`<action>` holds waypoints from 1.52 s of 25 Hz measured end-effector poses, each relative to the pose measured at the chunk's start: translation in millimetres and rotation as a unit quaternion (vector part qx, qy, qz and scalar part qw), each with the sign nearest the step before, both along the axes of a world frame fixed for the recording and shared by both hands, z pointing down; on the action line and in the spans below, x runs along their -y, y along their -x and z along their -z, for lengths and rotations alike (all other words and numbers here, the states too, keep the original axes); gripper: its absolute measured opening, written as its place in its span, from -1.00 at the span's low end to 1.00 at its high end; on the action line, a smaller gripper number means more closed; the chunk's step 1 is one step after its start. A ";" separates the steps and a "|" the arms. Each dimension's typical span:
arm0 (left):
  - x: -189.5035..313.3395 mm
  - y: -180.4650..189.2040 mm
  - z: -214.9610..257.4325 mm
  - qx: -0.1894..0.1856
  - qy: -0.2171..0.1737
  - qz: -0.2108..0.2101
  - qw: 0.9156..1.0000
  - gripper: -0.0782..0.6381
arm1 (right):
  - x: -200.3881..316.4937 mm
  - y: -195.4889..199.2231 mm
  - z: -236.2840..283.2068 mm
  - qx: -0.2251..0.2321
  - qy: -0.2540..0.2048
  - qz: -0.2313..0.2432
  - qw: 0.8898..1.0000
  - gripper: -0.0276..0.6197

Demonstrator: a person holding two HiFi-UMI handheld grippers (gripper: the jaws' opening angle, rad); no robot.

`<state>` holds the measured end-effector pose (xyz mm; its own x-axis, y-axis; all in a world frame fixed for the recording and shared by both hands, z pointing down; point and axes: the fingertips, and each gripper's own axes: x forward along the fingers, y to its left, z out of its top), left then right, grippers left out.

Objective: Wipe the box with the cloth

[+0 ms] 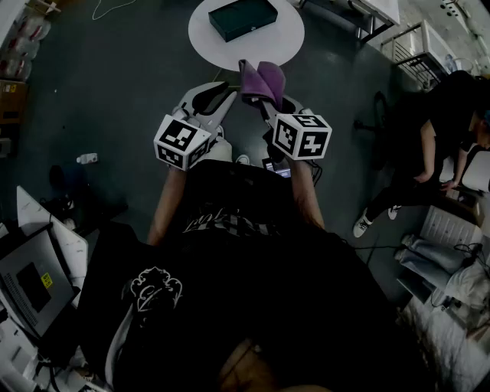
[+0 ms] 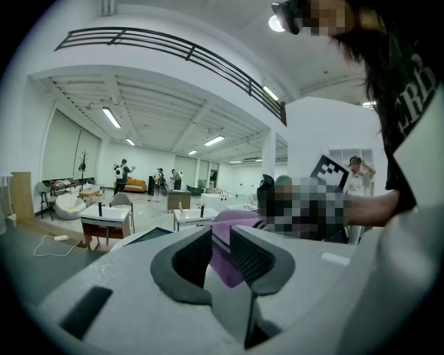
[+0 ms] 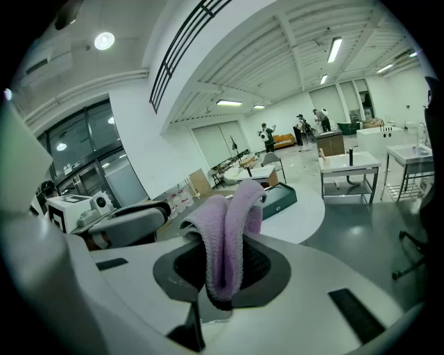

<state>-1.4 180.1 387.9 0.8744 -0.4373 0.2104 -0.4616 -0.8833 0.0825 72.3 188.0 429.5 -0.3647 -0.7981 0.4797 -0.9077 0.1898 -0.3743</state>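
A dark green box [image 1: 243,18] lies on a small round white table [image 1: 285,43] ahead of me; it also shows as the box [image 3: 281,196] in the right gripper view. A purple cloth [image 1: 262,78] hangs in the air short of the table. My right gripper [image 1: 264,96] is shut on its folded middle, and the cloth [image 3: 229,222] bulges out of the right gripper [image 3: 223,270]. My left gripper [image 1: 232,86] meets the cloth's left edge. In its own view the left gripper [image 2: 220,253] has a narrow gap filled by the cloth [image 2: 239,220].
A person in dark clothes [image 1: 429,145] sits to the right on the dark floor area. A monitor and white furniture [image 1: 31,283] stand at the lower left. Wire racks [image 1: 413,46] stand at the upper right. Desks [image 3: 347,163] and people stand far off in the hall.
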 end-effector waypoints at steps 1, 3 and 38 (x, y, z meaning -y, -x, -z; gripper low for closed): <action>-1.4 0.8 0.3 0.001 0.000 0.001 1.000 -0.57 | -1.1 0.3 0.5 0.000 0.000 0.001 1.000 -0.74; -4.0 2.1 1.1 0.002 0.001 0.002 1.000 -0.57 | -3.5 0.6 1.4 -0.001 0.000 0.001 1.000 -0.74; 122.6 16.1 -21.3 0.020 0.028 0.014 0.999 -0.57 | 115.3 -1.8 -24.3 -0.040 0.033 0.015 0.999 -0.74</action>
<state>-17.5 57.5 409.2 0.8526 -0.4474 0.2701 -0.4896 -0.8646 0.1131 74.1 72.7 453.9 -0.3471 -0.7526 0.5596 -0.9291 0.1946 -0.3145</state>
